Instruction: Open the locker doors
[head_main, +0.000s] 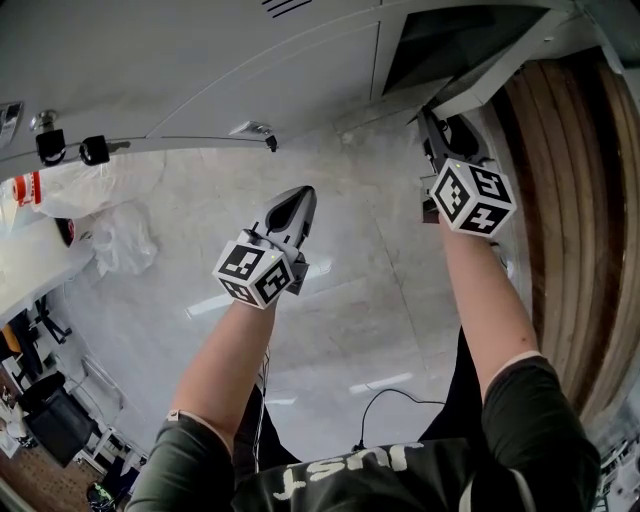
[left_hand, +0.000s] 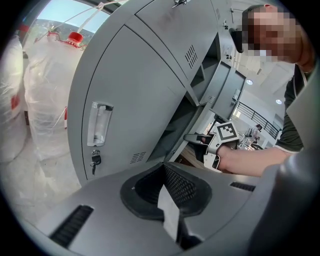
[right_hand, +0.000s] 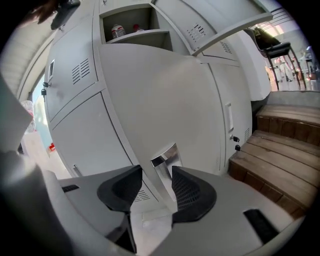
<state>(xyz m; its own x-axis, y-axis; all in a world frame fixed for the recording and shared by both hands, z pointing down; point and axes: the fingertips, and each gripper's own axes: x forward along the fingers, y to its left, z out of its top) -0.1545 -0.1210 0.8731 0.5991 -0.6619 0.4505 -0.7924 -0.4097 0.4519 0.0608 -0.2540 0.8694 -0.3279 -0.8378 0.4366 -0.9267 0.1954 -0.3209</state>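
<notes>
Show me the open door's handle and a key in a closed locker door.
Open door's handle (right_hand: 164, 159): right gripper view, on its metal recess.
Key (left_hand: 95, 160): left gripper view, on the hanging key's head.

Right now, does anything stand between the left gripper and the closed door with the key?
Nothing visible does. The left gripper faces the closed door across open space; the plastic bags stand off to the side of the locker.

2 tools (head_main: 298, 205) (head_main: 437, 135), 2 locker drs (right_hand: 165, 95) (right_hand: 220, 20) open, 2 items (right_hand: 117, 31) (right_hand: 136, 27) on shelf (right_hand: 150, 34).
</notes>
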